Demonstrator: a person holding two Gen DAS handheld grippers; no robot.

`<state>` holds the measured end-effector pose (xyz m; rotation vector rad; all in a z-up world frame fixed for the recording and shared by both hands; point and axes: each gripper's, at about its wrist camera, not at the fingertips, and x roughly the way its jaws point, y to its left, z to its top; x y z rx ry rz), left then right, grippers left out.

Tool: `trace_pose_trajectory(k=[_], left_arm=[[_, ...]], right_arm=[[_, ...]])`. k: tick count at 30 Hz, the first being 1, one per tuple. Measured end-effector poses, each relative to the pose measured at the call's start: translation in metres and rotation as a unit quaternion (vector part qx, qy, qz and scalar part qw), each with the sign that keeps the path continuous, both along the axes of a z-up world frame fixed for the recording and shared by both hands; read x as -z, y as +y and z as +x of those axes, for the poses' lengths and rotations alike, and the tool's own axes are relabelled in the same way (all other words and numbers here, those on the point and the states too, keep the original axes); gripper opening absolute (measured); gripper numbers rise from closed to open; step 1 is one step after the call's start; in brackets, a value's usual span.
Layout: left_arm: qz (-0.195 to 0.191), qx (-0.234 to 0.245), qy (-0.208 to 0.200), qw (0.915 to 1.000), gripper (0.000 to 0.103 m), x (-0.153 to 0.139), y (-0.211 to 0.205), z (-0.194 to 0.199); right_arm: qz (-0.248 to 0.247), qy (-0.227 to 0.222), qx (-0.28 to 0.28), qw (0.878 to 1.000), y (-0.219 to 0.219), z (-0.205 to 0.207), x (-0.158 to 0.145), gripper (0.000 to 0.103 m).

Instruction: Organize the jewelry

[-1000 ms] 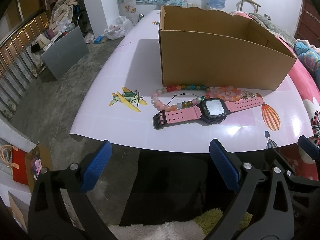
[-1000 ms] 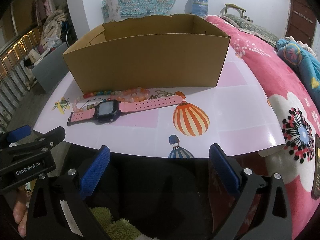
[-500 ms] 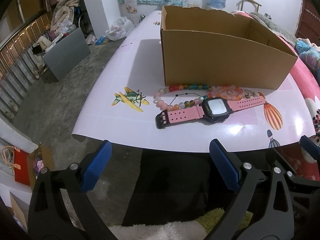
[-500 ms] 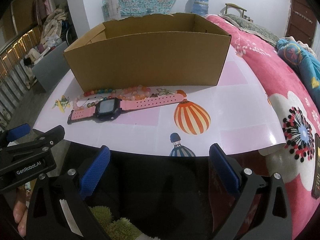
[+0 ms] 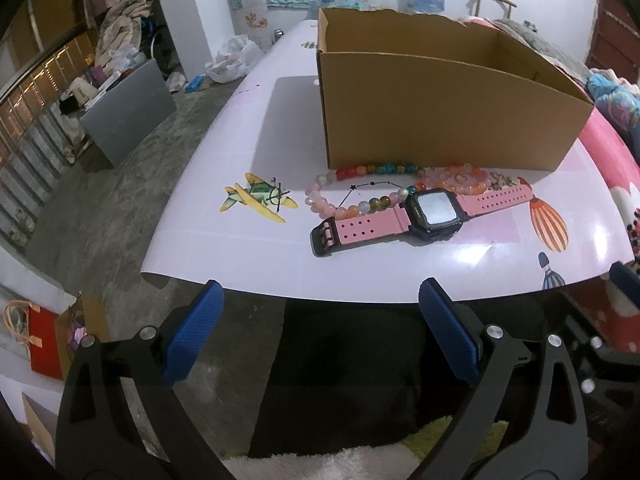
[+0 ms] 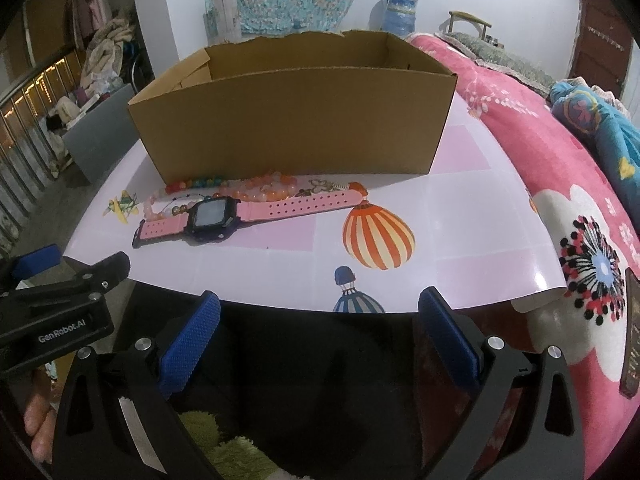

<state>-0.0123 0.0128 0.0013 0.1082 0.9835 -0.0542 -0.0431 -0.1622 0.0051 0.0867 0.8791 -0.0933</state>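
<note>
We have edged both grippers slightly nearer the surface (image 5: pixel 224 248); left gripper (image 5: pixel 318 336) and right gripper (image 6: pixel 318 336) jaws released, watch (image 5: pixel 424 216) and beads (image 5: pixel 360 192) untouched beside the box (image 5: pixel 440 120).

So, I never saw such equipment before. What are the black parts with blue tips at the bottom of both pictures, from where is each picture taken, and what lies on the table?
No robot is here: a person holds one hand tool in each hand. Each tool has two black fingers with blue pads, and a wide-angle camera on it looks forward along them. One picture comes from the left gripper, the other from the right gripper. Both have their jaws wide apart and hold nothing.

On the white table, with its printed balloons and aeroplane, stands an open cardboard box. In front of the box lie a pink watch, a string of mixed colored beads and an orange-pink bead bracelet. The right view also shows the left tool at its left edge.
</note>
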Motion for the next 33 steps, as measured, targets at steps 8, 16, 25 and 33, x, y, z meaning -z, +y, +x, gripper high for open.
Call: trace_pose_trajectory(k=[8,16,25,33], left_arm=[[-0.137,0.073,-0.014,0.9878,0.095,0.009,0.017,-0.006],[-0.223,0.070,-0.016,0.9723,0.095,0.009,0.041,0.002],[-0.148,0.093,-0.066,0.9823,0.075,0.011,0.039,0.015],[-0.117,0.133,-0.056,0.9827,0.040,0.026,0.031,0.031]], right_arm=[[-0.014,-0.048,-0.050,0.997,-0.013,-0.015,-0.001,0.097],[0.043,-0.041,-0.137,0.989,-0.025,0.016,-0.004,0.096],[0.075,0.002,-0.297,0.952,0.008,0.078,0.005,0.071],[0.008,0.032,-0.399,0.916,0.050,0.108,0.023,0.065]])
